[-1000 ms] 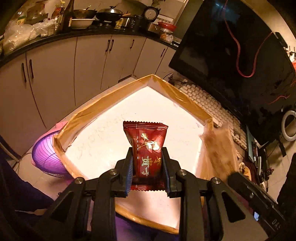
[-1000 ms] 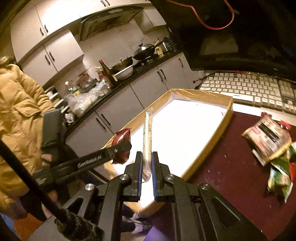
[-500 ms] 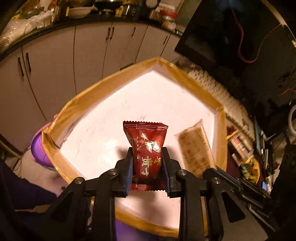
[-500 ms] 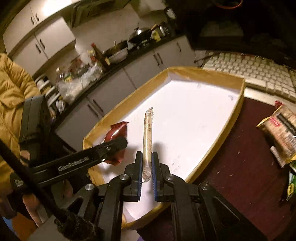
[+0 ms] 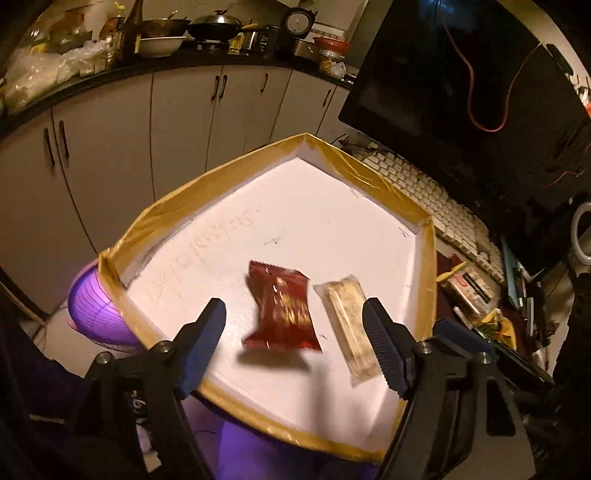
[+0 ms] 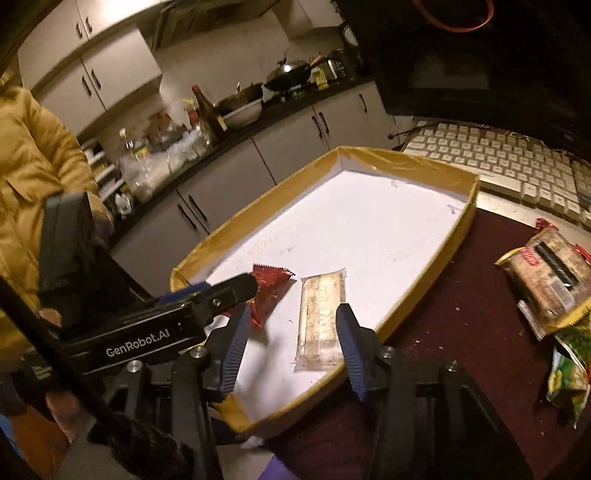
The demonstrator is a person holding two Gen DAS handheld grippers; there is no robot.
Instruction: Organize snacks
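Setting: a home kitchen that is doubling as my desk space. Behind me, pale cabinet doors [image 5: 177,122] with dark handles are running under a dark countertop [image 6: 280,110]. On it, a wok [image 5: 214,29], a white bowl [image 5: 160,44], a brown bottle [image 6: 207,107] and plastic bags [image 5: 40,70] are crowding together. Closer in, a cream keyboard [image 6: 506,162] and a dark monitor [image 5: 461,81] are sitting on a maroon tabletop [image 6: 472,332] scattered with crumbs.

One red snack packet [image 5: 282,308], one pale snack bar [image 5: 351,325], one tray [image 5: 369,177], one keyboard [image 6: 509,162]
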